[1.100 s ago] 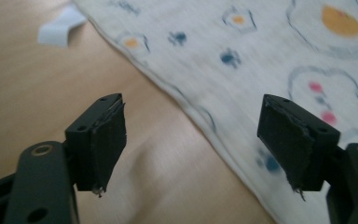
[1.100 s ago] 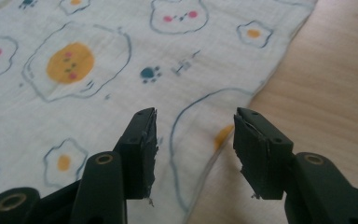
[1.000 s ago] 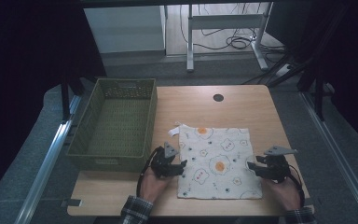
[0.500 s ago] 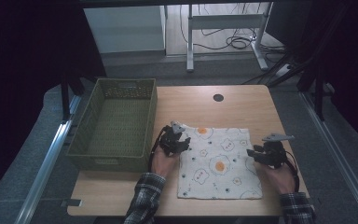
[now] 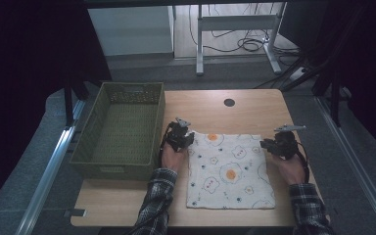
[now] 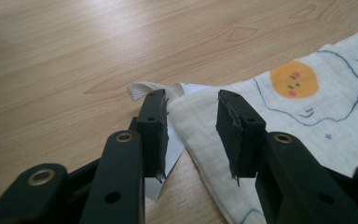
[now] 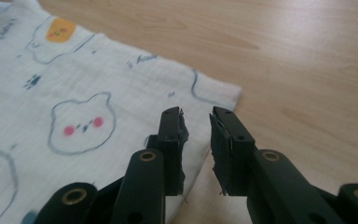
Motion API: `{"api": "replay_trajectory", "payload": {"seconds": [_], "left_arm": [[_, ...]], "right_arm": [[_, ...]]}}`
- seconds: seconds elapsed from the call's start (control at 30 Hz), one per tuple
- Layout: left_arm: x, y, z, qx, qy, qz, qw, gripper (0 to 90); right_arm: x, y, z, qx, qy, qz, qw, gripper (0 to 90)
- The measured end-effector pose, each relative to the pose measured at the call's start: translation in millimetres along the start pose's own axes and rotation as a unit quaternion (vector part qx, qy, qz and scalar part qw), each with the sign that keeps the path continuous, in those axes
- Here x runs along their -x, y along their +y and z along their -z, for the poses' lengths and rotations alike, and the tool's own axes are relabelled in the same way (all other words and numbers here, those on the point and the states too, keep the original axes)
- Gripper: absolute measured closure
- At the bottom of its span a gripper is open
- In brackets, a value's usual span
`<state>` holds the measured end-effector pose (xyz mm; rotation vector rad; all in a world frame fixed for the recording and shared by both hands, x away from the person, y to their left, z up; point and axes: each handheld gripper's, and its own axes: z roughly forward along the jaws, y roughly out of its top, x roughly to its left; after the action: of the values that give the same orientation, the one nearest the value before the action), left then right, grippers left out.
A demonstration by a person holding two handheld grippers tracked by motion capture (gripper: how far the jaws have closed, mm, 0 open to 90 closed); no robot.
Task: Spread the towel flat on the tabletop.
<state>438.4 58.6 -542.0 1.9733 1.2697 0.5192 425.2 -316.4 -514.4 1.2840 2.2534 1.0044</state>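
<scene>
A white cloth [image 5: 230, 171] printed with eggs and bears lies flat on the wooden table [image 5: 200, 105]. My left gripper [image 5: 183, 138] is at the cloth's far left corner. In the left gripper view its jaws have just been closing. My left gripper [image 6: 192, 105] straddles that corner of the cloth [image 6: 200, 121] near a small fabric tab [image 6: 142, 89], with a gap on both sides. My right gripper [image 5: 269, 145] is at the far right corner. Its jaws have also been closing, and my right gripper [image 7: 196, 119] stands narrowly apart over the cloth's edge [image 7: 200, 88], not pressing it.
A green woven basket [image 5: 122, 127] stands on the table's left side, close beside my left hand. A round black cap [image 5: 229, 102] sits in the tabletop behind the cloth. Bare wood lies between the cloth and the far edge.
Both hands have slid away from the person along the cloth's sides, from its near half to its far corners. Both pairs of jaws stand narrower than before. The cloth has not moved.
</scene>
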Motion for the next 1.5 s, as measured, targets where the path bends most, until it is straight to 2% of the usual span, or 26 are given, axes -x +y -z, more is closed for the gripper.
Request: {"api": "replay_trajectory", "payload": {"seconds": [0.07, 0.27, 0.4, 0.53, 0.6, 0.7, 0.73, 0.87, 0.93, 0.97, 1.07, 1.1, 1.2, 1.37, 1.5], "left_arm": [[0.1, 0.2, -3.2, -0.002, 0.002, -0.003, 1.0, 62.9], [-4.7, -2.2, -10.4, -0.003, 0.004, 0.01, 0.9999, 55.3], [-7.2, -4.2, -13.8, -0.007, 0.017, 0.011, 0.9998, 50.0], [-8.1, -6.4, -19.1, -0.015, 0.017, 0.009, 0.9997, 47.9], [-8.6, -7.9, -19.6, -0.009, 0.011, 0.013, 0.9998, 48.3], [-7.9, -8.0, -19.4, -0.008, -0.001, 0.011, 0.9999, 55.8], [-7.3, -7.9, -19.3, -0.008, -0.005, 0.01, 0.9999, 59.7], [-5.1, -7.5, -19.8, -0.006, -0.024, 0.007, 0.9997, 74.3], [-4.1, -7.1, -20.0, -0.008, -0.033, 0.008, 0.9994, 85.2], [-3.3, -7.1, -19.9, -0.008, -0.033, 0.005, 0.9994, 86.7], [-3.7, -7.0, -18.0, -0.011, -0.035, 0.004, 0.9993, 88.5], [-4.1, -6.9, -16.2, -0.006, -0.032, 0.003, 0.9995, 88.6], [-8.6, -2.6, -7.7, 0.019, -0.041, 0.022, 0.9987, 88.8], [-8.7, 15.5, 6.1, 0.042, -0.031, 0.015, 0.9985, 88.6], [-12.3, 30.4, 16.2, 0.063, -0.031, 0.021, 0.9973, 88.3]], "right_arm": [[3.1, 5.1, -6.3, -0.002, -0.004, -0.002, 1.0, 73.8], [9.4, 14.0, -23.7, -0.006, -0.013, -0.005, 0.9999, 72.9], [12.5, 14.5, -31.4, -0.005, -0.019, -0.005, 0.9998, 69.6], [15.5, 13.8, -37.1, -0.008, -0.022, -0.012, 0.9996, 66.5], [15.9, 13.6, -39.5, -0.012, -0.022, -0.011, 0.9996, 66.0], [13.6, 12.0, -44.6, -0.026, -0.027, 0.004, 0.9993, 66.5], [12.3, 11.4, -44.9, -0.022, -0.026, 0.007, 0.9994, 67.0], [10.7, 11.3, -44.7, -0.024, -0.011, -0.002, 0.9996, 82.6], [8.8, 11.6, -44.9, -0.026, -0.009, -0.003, 0.9996, 86.5], [7.6, 11.9, -44.3, -0.03, -0.009, 0.001, 0.9995, 87.1], [6.1, 12.3, -41.5, -0.038, -0.01, 0.009, 0.9992, 88.0], [6.0, 12.2, -39.4, -0.035, -0.014, 0.011, 0.9992, 88.1], [8.6, 15.4, -29.5, -0.02, -0.009, 0.004, 0.9998, 88.1], [9.6, 29.9, -13.5, 0.008, -0.012, 0.008, 0.9999, 88.1], [11.6, 41.3, -4.7, 0.025, -0.016, 0.006, 0.9995, 88.0]]}}
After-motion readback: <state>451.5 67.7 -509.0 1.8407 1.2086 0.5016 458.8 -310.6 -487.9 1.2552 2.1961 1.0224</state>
